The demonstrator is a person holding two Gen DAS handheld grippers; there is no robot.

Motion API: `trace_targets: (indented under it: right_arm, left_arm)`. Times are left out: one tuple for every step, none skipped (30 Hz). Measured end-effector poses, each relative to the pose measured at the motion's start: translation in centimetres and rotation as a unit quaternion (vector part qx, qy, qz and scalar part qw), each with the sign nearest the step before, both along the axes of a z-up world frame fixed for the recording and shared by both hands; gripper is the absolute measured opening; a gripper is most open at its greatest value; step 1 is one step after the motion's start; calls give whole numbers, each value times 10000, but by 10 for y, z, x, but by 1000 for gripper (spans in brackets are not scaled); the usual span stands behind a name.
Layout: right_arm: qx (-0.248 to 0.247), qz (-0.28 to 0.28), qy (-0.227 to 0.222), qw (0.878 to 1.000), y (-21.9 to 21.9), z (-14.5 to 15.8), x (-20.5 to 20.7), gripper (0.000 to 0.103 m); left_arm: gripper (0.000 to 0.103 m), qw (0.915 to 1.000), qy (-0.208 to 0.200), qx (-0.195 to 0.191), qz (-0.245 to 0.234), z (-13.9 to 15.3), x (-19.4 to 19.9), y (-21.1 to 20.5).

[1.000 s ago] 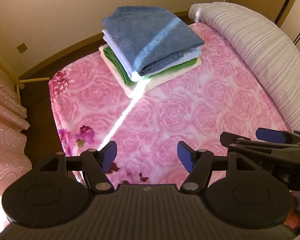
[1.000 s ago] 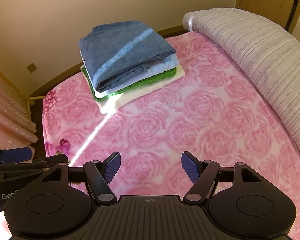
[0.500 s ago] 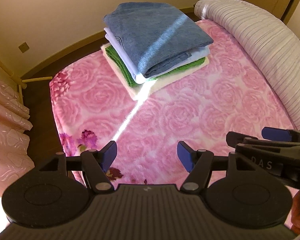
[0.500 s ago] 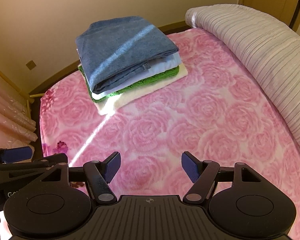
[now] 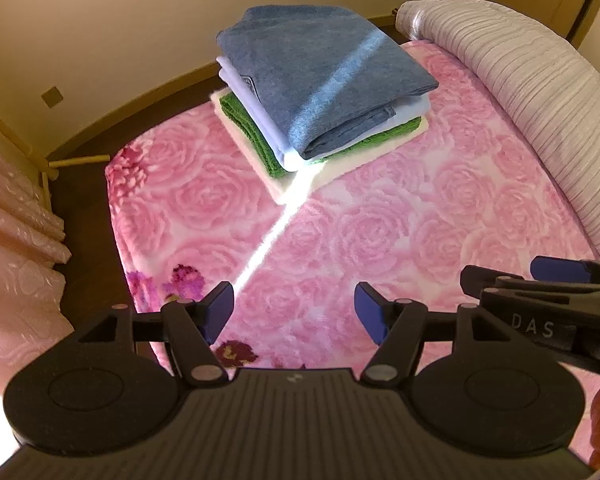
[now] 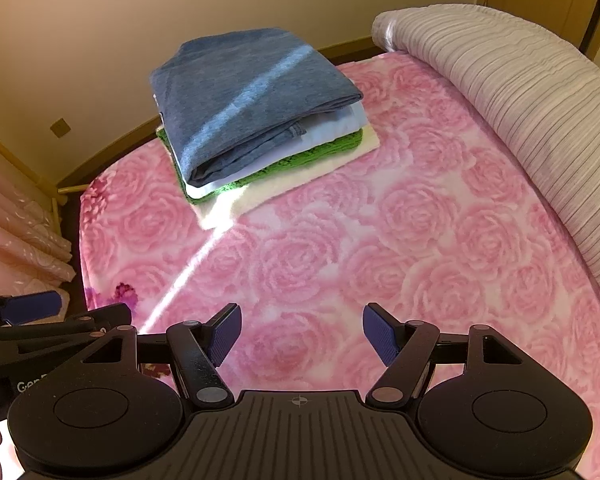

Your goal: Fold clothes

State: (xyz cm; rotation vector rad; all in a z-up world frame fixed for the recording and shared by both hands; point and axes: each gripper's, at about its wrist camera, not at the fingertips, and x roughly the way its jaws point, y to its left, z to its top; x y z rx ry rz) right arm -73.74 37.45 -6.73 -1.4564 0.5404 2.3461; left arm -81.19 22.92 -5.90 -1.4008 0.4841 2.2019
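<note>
A stack of folded clothes (image 5: pixel 320 92) sits at the far end of a pink rose blanket (image 5: pixel 380 240), blue garment (image 6: pixel 248 100) on top; the left gripper (image 5: pixel 294 312) and right gripper (image 6: pixel 302 334) hover side by side above the near blanket, jaws apart, holding nothing; a grey striped bolster (image 6: pixel 520 112) lines the right edge.

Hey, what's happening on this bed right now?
A person holds two grippers over a pink rose blanket. Both the left gripper and right gripper are open and hold nothing. Farther along the bed sits a folded stack: a blue garment on top, then a pale blue one, a green one and a cream one at the bottom. No unfolded clothes are in view.
</note>
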Motion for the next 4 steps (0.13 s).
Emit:
trace_targets:
  right_arm:
    - [6,3,4,10000,-2,1,0,71]
    - [13,6,11,10000,-4,2,0,71]
    - [21,11,19,10000,-6,3,0,71]
    - [29,19,29,10000,-8,5,0,71]
  left_arm:
    - [63,10000,51,9,-17,1,1,-1]
    - [63,10000,89,16,-29,3,1,-3]
    - [63,9999,112,28,-36,5,1,-4]
    - [63,9999,132,42,-42,6,1,-5]
